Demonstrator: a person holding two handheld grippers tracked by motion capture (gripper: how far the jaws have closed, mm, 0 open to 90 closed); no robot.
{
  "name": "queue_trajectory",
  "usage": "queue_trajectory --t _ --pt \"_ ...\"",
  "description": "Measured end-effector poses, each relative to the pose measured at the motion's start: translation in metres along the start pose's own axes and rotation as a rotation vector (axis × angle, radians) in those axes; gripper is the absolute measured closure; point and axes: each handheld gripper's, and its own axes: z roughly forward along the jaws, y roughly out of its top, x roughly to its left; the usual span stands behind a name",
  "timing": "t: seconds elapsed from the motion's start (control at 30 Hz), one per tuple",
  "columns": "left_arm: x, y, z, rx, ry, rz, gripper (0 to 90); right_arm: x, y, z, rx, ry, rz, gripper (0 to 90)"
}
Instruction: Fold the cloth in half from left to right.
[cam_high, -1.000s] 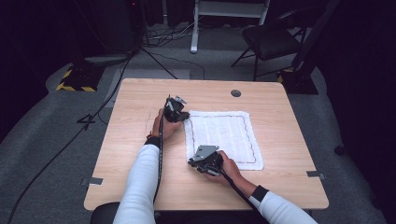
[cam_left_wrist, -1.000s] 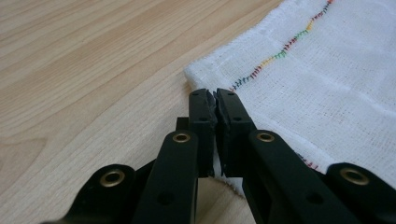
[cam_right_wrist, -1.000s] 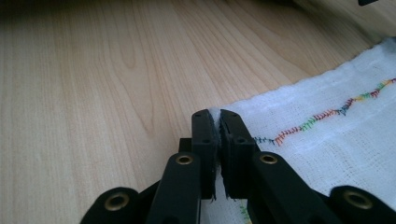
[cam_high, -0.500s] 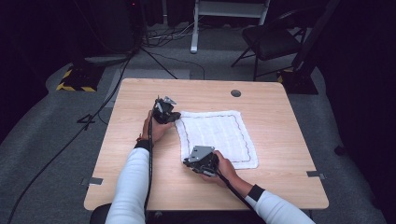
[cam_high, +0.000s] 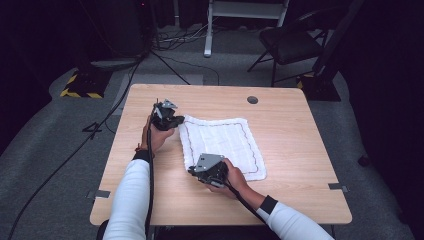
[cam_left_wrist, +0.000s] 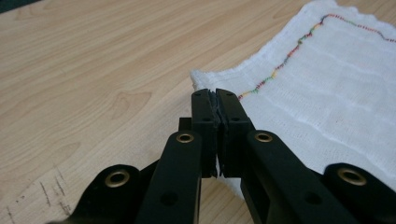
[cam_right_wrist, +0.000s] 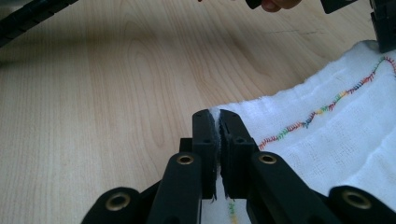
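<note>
Cloth (cam_high: 222, 145) lies flat mid-table (cam_high: 300, 125). Left gripper (cam_left_wrist: 215, 100) pinches its far-left corner, right gripper (cam_right_wrist: 215, 122) its near-left corner; both jaw pairs pressed together on fabric. Grasp looks done; any lift or fold not yet begun

The right tongs (cam_high: 193, 171) are covering the cloth's (cam_high: 222, 145) near-left corner; the cloth's right side is running off the left gripper view.

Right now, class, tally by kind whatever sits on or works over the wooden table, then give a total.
White cloth with multicoloured stitched border: 1
Black two-jaw grippers, left gripper and right gripper: 2
Total: 3
</note>
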Motion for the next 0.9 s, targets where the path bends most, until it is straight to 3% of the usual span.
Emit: queue_trajectory --t 0.23,0.63,0.7,0.73,0.9 --pt "-0.019 0.02 0.009 -0.019 0.003 0.031 87.3 -0.007 -0.008 -0.022 -0.021 -0.034 0.031 86.1" --pt "-0.071 0.062 0.051 -0.024 -0.029 0.097 87.4 -0.029 -0.047 -0.081 -0.027 -0.116 0.115 86.2" --pt "-0.074 0.065 0.054 -0.024 -0.035 0.103 87.4 -0.03 -0.05 -0.086 -0.024 -0.128 0.12 86.1" --pt "-0.082 0.07 0.061 -0.025 -0.039 0.114 87.4 -0.035 -0.058 -0.097 -0.021 -0.146 0.136 86.2" --pt "-0.097 0.08 0.073 -0.019 -0.055 0.134 87.3 -0.039 -0.068 -0.11 -0.018 -0.171 0.151 86.2"
